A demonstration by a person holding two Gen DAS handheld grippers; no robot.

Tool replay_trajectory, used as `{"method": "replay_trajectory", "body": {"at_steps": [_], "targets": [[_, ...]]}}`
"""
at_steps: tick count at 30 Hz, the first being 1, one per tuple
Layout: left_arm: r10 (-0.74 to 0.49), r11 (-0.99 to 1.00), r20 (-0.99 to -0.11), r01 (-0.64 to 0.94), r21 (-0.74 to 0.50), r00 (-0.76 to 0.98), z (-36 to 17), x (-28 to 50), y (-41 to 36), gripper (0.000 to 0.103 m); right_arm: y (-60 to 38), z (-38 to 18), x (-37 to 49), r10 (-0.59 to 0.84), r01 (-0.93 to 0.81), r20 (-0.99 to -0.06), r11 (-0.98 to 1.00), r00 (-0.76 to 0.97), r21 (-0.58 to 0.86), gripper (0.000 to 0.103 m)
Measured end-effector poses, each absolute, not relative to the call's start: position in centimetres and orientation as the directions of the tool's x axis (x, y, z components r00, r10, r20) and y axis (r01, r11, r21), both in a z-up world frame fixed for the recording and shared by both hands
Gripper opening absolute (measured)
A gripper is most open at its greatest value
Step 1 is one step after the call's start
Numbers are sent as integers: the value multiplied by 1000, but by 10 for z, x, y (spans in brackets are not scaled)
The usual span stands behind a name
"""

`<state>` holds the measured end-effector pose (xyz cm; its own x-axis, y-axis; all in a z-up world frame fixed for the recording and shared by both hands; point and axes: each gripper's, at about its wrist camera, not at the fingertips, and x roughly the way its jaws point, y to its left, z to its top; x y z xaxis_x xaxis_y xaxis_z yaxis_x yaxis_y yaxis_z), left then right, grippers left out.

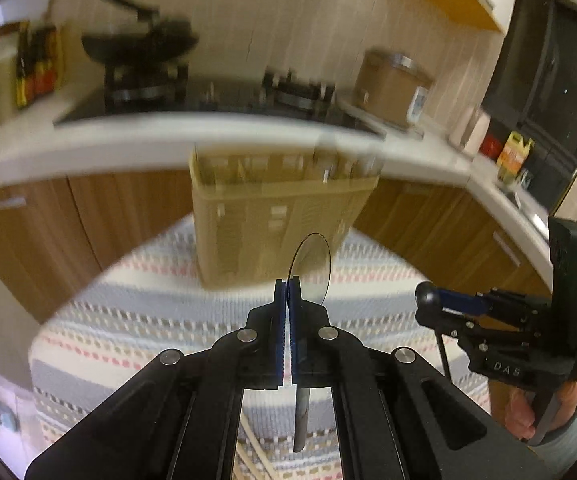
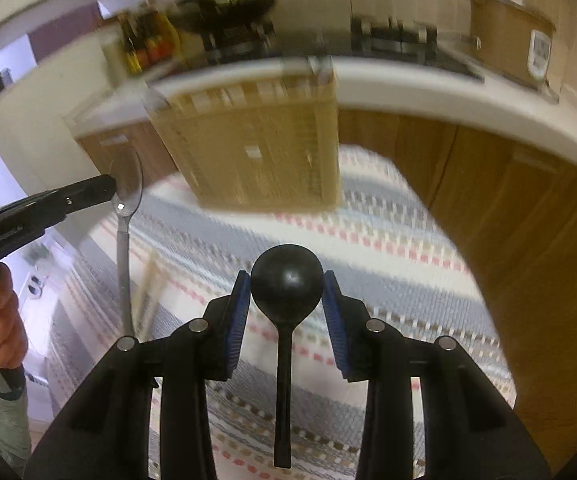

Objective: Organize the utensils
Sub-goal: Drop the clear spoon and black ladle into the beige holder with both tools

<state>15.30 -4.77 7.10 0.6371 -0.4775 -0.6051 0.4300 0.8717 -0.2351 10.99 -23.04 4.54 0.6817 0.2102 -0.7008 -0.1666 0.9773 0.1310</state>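
L tongs point(image 1: 287, 284) clamp clear spoon point(image 1: 311, 268) — R tongs point(image 2: 286, 292) clamp black spoon point(image 2: 286, 284); bowls fwd, handles hang down.

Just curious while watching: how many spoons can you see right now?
2. A clear spoon is clamped in the left gripper; a black spoon in the right gripper. The beige basket may hide more.

The basket point(image 1: 276, 216) stood on the table point(image 1: 136, 320), and behind it ran the counter point(image 1: 88, 140). On the counter, behind the basket and to its left, sat the stove point(image 1: 208, 96) (a pan point(image 1: 140, 44) on top). Before the basket, above the table, the left gripper point(image 1: 287, 292) held a spoon point(image 1: 312, 264); right of it, the right gripper point(image 2: 286, 292) held a ladle point(image 2: 286, 280).
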Motion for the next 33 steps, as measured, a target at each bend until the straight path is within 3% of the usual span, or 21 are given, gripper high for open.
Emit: {"method": "replay_trajectory", "body": {"at_steps": [9, 18, 24, 33], "targets": [[-459, 887, -344, 403, -224, 819, 159, 161, -39, 0, -223, 120, 118, 205, -176, -446, 979, 871, 106, 33], [-381, 914, -181, 341, -218, 906, 184, 189, -54, 0, -219, 162, 161, 138, -128, -239, 990, 961, 60, 33], [-339, 926, -150, 301, -227, 929, 176, 219, -41, 0, -219, 163, 195, 126, -116, -180, 991, 976, 65, 33], [-317, 934, -184, 272, -230, 930, 139, 251, -31, 0, -223, 128, 234, 104, -91, -180, 992, 978, 83, 33]]}}
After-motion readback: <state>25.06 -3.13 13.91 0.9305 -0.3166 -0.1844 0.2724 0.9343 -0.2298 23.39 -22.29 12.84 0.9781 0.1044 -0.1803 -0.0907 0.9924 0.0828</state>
